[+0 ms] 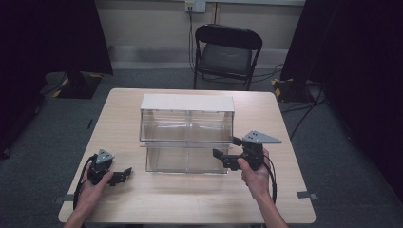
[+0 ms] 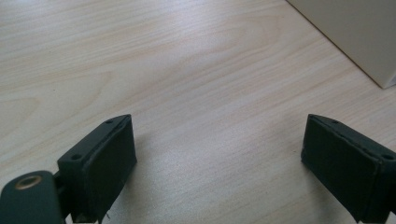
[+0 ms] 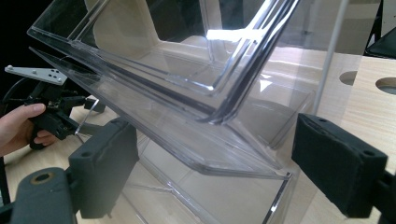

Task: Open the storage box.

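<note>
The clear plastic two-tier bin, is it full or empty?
Empty: the clear plastic two-tier bin shows bare walls and floors in its compartments; the right gripper view shows nothing inside.

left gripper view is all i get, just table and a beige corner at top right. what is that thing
Observer: The white-topped side of a clear two-tier bin standing mid-table.
Operator: where's the other gripper
Observer: The right gripper is at the bin's front right corner, jaws open, and the clear front edge lies between them in its own view.
Operator: is it gripping
Observer: No, its pads stand apart from the plastic.
</note>
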A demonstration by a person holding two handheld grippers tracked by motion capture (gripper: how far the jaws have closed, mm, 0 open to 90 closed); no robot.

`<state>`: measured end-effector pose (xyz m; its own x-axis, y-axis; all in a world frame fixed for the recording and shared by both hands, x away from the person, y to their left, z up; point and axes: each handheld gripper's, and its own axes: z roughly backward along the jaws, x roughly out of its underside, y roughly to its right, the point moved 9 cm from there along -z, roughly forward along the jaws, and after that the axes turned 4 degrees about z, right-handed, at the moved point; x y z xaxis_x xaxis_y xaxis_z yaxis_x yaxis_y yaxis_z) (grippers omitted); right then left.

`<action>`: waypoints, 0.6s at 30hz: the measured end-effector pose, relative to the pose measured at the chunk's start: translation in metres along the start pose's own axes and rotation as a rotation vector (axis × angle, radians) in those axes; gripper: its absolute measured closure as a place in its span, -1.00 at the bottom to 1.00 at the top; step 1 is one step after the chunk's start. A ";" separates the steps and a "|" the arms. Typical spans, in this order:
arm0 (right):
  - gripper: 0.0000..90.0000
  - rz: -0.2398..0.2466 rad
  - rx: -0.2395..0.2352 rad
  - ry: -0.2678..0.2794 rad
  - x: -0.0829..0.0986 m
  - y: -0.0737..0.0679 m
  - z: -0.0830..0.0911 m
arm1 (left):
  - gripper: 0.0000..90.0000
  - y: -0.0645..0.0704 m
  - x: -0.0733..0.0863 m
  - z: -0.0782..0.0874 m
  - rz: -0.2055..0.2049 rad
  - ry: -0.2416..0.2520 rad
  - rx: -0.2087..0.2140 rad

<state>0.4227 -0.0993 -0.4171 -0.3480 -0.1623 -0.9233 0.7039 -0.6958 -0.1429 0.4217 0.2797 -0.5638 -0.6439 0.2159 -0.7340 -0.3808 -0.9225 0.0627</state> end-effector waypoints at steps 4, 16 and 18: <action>-0.69 0.000 0.000 0.000 0.000 0.000 0.000 | -0.79 0.000 0.000 0.000 0.001 0.000 0.000; -0.69 -0.002 -0.003 0.002 0.000 0.000 0.000 | -0.79 0.000 0.000 0.000 0.001 0.000 0.000; -0.69 -0.002 -0.003 0.002 0.000 0.000 0.000 | -0.79 0.000 0.000 0.000 0.000 0.000 0.000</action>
<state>0.4227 -0.0992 -0.4173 -0.3481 -0.1594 -0.9238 0.7050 -0.6941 -0.1459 0.4217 0.2797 -0.5638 -0.6439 0.2158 -0.7340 -0.3807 -0.9226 0.0627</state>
